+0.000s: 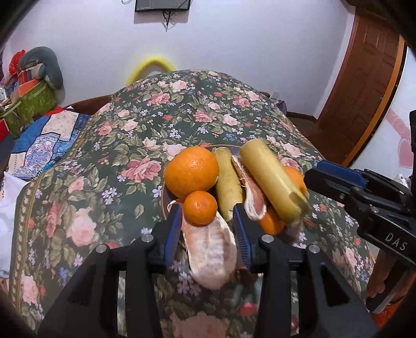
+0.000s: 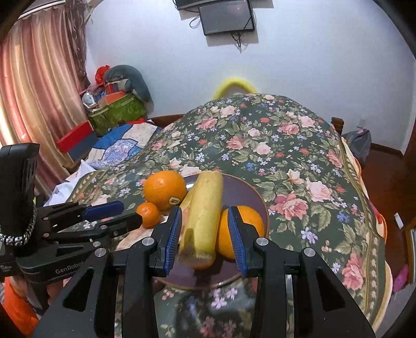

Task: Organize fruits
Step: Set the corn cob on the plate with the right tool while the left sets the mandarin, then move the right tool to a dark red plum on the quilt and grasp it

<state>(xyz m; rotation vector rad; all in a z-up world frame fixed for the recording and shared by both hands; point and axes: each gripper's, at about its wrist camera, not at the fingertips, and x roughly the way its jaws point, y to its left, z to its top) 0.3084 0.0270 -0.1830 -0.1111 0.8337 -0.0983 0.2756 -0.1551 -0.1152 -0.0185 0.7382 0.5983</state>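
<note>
A dark plate (image 2: 249, 192) on a floral cloth holds a big orange (image 1: 192, 171), a small mandarin (image 1: 200, 208), two yellow banana pieces (image 1: 228, 182), a peeled pomelo wedge (image 1: 251, 192) and another orange (image 2: 247, 221). My left gripper (image 1: 208, 228) is open around a peeled pomelo segment (image 1: 210, 252) at the plate's near edge, without squeezing it. My right gripper (image 2: 205, 231) is open around the near end of the larger banana piece (image 2: 205, 208), which lies over the plate; it also shows in the left wrist view (image 1: 273, 179).
The floral cloth (image 2: 286, 145) covers a rounded table. Boxes and clutter (image 2: 114, 109) stand at the back left beside a pink curtain (image 2: 33, 91). A wooden door (image 1: 364, 85) is at the right. A monitor (image 2: 226, 18) hangs on the wall.
</note>
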